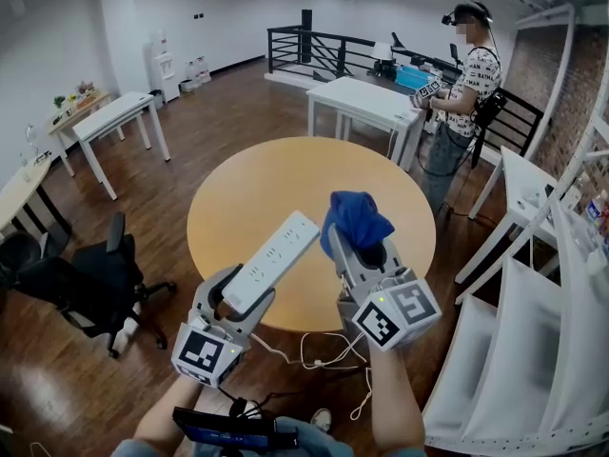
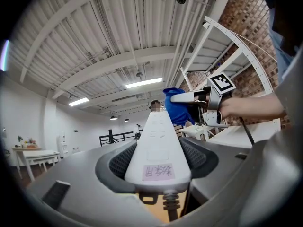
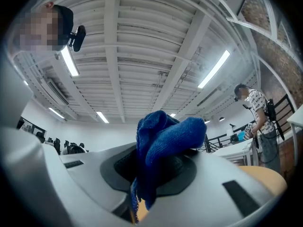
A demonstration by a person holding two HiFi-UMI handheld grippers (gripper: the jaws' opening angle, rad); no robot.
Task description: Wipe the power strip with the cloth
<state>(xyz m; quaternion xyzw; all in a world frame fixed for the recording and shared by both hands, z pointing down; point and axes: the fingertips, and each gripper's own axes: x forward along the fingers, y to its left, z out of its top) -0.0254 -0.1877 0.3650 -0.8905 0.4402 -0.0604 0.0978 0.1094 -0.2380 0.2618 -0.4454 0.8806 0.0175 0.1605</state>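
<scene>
Above the round wooden surface [image 1: 285, 179], the left tongs [image 1: 245, 295] clamp a white power strip [image 1: 278, 255] by its cord end, while the right tongs [image 1: 358, 248] pinch a bunched blue cloth [image 1: 356, 217] beside it, seemingly not touching.

An open loft office or lab is showing itself here — white desks [image 1: 366, 101] standing beyond the round table [image 1: 276, 184], a black chair [image 1: 84, 276] sitting left of it, a railing [image 1: 319, 50] running behind, and a person [image 1: 471, 84] in headgear working just past its far-right edge.
</scene>
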